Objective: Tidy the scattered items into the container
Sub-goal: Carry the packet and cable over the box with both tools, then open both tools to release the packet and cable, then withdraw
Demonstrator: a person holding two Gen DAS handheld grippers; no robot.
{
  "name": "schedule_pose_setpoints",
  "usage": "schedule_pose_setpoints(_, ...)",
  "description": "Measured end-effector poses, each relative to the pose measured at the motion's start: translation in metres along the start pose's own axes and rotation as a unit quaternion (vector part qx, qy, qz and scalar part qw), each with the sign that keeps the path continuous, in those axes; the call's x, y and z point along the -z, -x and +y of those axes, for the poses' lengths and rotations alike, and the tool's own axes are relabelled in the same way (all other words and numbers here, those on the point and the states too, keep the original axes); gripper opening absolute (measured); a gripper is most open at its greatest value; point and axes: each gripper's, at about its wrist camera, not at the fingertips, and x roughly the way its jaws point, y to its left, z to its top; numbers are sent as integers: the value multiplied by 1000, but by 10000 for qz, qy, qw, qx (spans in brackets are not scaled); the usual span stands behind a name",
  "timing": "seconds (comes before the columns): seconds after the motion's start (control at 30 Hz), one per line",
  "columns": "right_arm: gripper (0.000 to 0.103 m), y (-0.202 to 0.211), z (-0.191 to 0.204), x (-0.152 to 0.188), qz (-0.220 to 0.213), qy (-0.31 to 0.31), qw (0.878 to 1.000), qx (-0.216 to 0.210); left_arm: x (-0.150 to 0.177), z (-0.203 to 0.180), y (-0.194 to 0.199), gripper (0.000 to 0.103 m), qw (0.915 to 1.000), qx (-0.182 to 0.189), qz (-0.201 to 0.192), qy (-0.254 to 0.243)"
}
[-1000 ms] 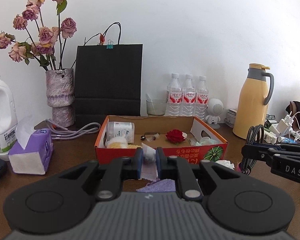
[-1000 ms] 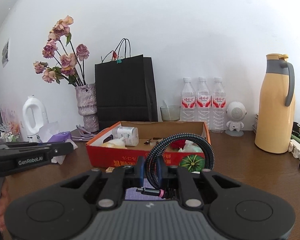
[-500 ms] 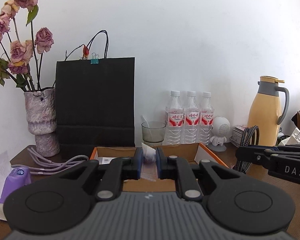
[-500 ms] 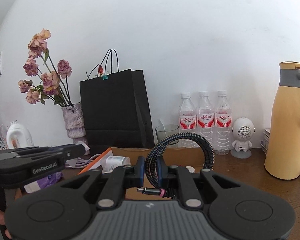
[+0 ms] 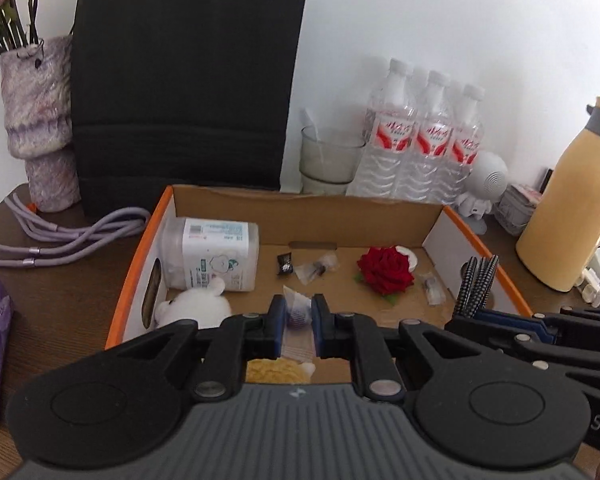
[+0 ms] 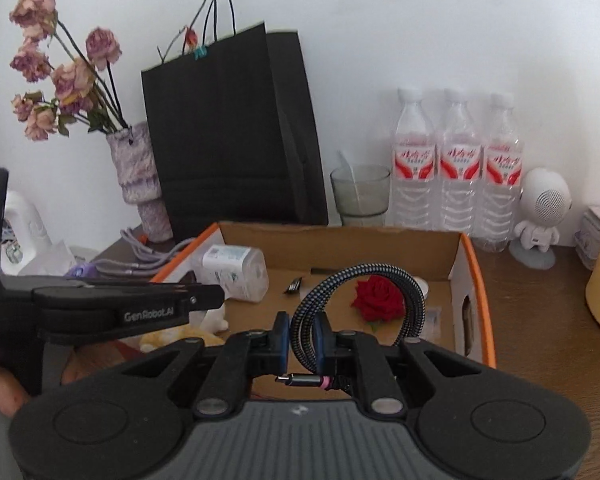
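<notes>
**Two things held over the box**

Left view: the left tongs (image 5: 299, 322) are squeezed on a small clear packet (image 5: 297, 316), held above the cardboard box (image 5: 300, 208), probably so it drops inside.

Right view: the right tongs (image 6: 302, 330) pinch a looped braided cable (image 6: 410, 292) over the box too.

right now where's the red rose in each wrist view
Left wrist: the red rose lies on the floor of the cardboard box, right of centre, just above the gripper fingers.
Right wrist: the rose sits mid-frame, seen through the loop of the braided cable.
Shared landmark: the three water bottles behind the box.
</notes>
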Motion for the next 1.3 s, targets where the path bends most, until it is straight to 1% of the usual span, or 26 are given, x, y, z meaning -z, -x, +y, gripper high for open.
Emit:
schedule_pose_setpoints(0.03, 10, -9, -1, 0, 145, -43, 9999, -35, 1, 1, -7, 15, 9999, -29, 107, -63)
schedule_pose_setpoints(0.1, 10, -20, -2, -1, 321, -88, 9993, -140, 4, 3, -16, 15, 9996, -146, 200, -154)
schedule_pose_setpoints(0.2, 10, -30, 6, -3, 427, -40, 9991, -57, 7, 4, -24, 15, 9991, -214, 257, -256)
schedule_pose_setpoints(0.27, 10, -40, 9, -4, 526, -142, 9985, -94, 8, 5, -26, 15, 9989, -276, 250, -275)
schedule_pose_setpoints(0.37, 10, -49, 20, -2, 601, -46, 9981, -114, 8, 7, -26, 15, 9986, -355, 226, -309)
schedule_pose_setpoints(0.47, 10, -55, 27, 2, 682, 160, 9975, -9, 9, 10, -27, 15, 9986, -325, 251, -344)
schedule_pose_setpoints(0.5, 10, -57, 26, 3, 745, 130, 9971, -66, 10, 10, -27, 15, 9984, -314, 244, -398)
schedule_pose_setpoints(0.57, 10, -60, 19, 6, 859, -1, 9962, -173, 11, 10, -25, 15, 9985, -299, 213, -411)
schedule_pose_setpoints(0.63, 10, -62, 13, 8, 939, -124, 9954, -160, 11, 12, -27, 16, 9988, -271, 232, -327)
schedule_pose_setpoints(0.73, 10, -66, 0, 10, 1059, -435, 9927, -373, 11, 12, -30, 16, 9990, -261, 256, -269)
schedule_pose_setpoints(0.87, 10, -68, -18, 12, 1113, -708, 9901, -480, 8, 13, -32, 16, 9991, -188, 355, -103)
schedule_pose_setpoints(1.0, 10, -69, -34, 6, 1200, -971, 9856, -697, 3, 9, -40, 16, 9985, -115, 526, -99)
schedule_pose_setpoints(1.1, 10, -69, -44, -3, 1276, -1129, 9821, -810, -2, 6, -46, 15, 9983, -83, 585, 4)
schedule_pose_setpoints(1.2, 10, -66, -56, -17, 1364, -1220, 9807, -695, -8, 3, -52, 16, 9975, -12, 707, 53)
schedule_pose_setpoints(1.23, 14, -65, -58, -22, 1393, -1194, 9809, -639, -10, 2, -53, 16, 9973, 3, 732, 37)
schedule_pose_setpoints(1.27, 15, -63, -60, -26, 1447, -1154, 9812, -539, -12, 2, -52, 18, 9974, 14, 721, 7)
schedule_pose_setpoints(1.3, 17, -62, -60, -30, 1501, -1095, 9816, -430, -14, 1, -50, 26, 9975, 28, 699, -46)
